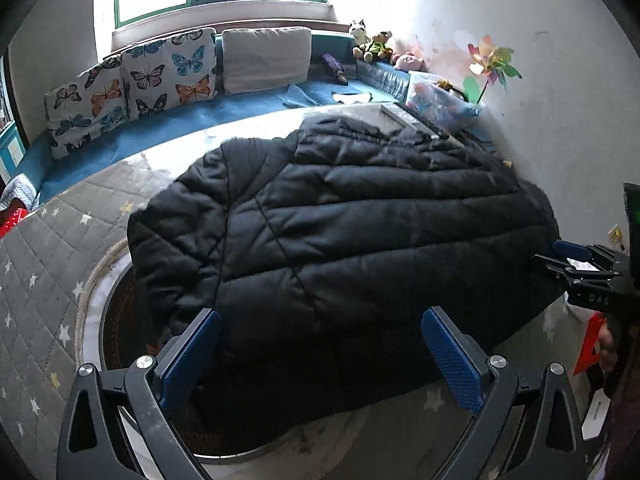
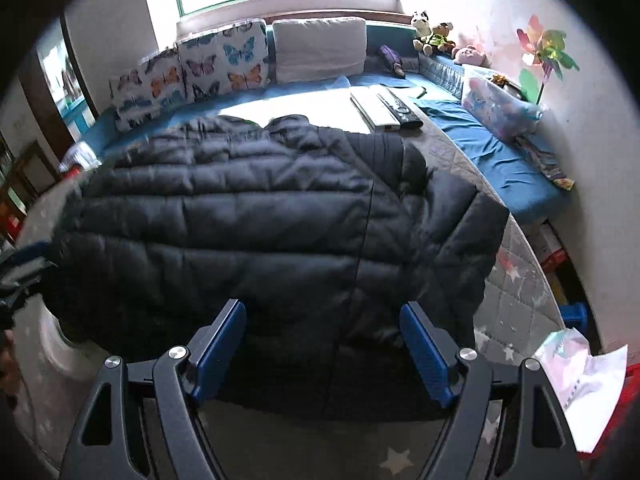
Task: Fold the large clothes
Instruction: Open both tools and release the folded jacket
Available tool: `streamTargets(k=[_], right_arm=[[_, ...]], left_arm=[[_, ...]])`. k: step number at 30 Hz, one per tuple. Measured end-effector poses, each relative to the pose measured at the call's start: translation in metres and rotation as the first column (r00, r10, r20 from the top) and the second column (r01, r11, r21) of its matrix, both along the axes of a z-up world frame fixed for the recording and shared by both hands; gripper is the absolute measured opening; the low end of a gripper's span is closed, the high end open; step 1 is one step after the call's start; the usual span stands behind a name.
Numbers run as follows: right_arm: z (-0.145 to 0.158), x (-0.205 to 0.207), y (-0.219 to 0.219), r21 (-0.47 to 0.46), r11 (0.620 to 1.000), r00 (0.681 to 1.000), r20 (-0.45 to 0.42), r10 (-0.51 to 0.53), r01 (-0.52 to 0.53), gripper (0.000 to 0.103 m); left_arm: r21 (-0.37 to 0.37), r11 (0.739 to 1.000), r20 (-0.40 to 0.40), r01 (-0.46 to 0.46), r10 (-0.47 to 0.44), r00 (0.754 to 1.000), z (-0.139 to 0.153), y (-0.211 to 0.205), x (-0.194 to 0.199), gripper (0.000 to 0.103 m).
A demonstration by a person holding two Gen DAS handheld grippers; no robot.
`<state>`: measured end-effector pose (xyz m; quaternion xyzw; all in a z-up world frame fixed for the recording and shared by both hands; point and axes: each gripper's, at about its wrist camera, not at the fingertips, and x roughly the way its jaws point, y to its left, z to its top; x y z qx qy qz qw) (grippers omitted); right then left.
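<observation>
Both grippers (image 1: 320, 354) (image 2: 323, 346) gape wide, empty, over puffy quilted black jacket (image 1: 340, 220)

Black quilted jacket (image 1: 340, 216) – spread flat, star-patterned mat.

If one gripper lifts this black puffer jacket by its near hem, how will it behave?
The black puffer jacket would probably sag and drape, since its quilted panels already crease. Its shiny shell looks slippery. It hangs over the table's edge, so it may slide.
</observation>
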<state>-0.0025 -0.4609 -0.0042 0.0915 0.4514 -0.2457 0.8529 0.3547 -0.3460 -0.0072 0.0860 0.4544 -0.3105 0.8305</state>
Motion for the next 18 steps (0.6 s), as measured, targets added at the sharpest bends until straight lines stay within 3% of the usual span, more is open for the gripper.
streamTargets(k=[11, 18], right_arm=[[-0.002, -0.015, 0.043, -0.074, 0.997, 0.999, 0.022, -0.029, 0.031, 0.087], [0.006, -0.028, 0.077, -0.097, 0.995, 0.996, 0.083, -0.021, 0.029, 0.087]], left_arm=[[0.018, 1.0, 0.064, 0.025, -0.026, 0.998, 0.001, 0.02, -0.037, 0.103], [-0.001, 1.0, 0.069, 0.029, -0.029, 0.997, 0.014, 0.041, -0.059, 0.103]])
